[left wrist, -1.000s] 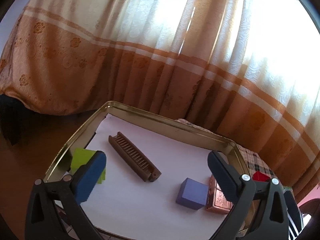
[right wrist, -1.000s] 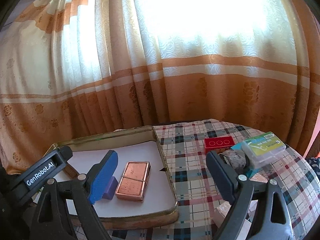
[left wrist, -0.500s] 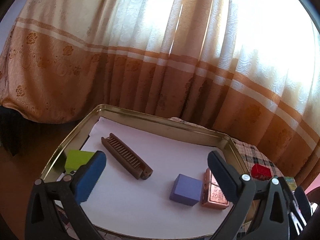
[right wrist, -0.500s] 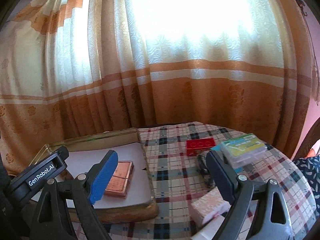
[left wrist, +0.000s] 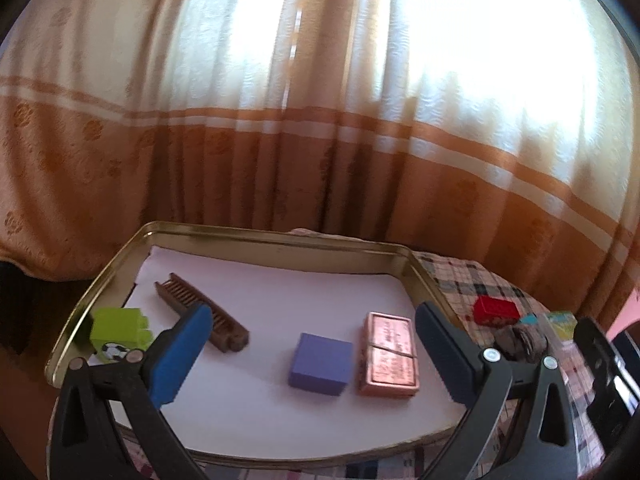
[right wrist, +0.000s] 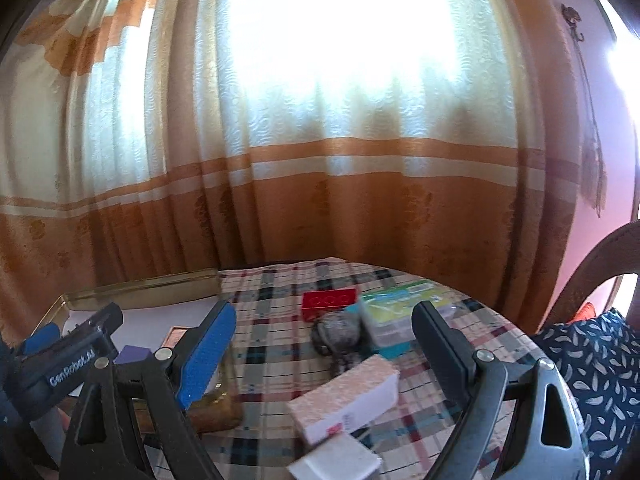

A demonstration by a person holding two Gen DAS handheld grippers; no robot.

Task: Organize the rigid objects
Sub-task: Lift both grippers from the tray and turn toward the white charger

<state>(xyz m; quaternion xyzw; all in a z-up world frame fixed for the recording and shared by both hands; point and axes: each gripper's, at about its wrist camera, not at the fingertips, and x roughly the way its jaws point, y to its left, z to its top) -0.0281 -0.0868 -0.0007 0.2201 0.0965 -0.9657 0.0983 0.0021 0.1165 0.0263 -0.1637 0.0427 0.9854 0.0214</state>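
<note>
Holding both tools spread wide, we grip nothing; our left hand-held gripper (left wrist: 312, 356) hovers released over the shallow gold metal tray (left wrist: 280, 236), where a brown toothed comb (left wrist: 200, 312), a lime-green plastic block (left wrist: 118, 330), a purple cube (left wrist: 322, 364) and a copper-coloured rectangular tin (left wrist: 390, 354) lie on white paper; our right hand-held gripper (right wrist: 324, 352) hangs released above the plaid-clothed tabletop (right wrist: 272, 344), near a red studded brick (right wrist: 330, 302), a grey rough stone (right wrist: 340, 332) and a pink-topped box (right wrist: 348, 396).
</note>
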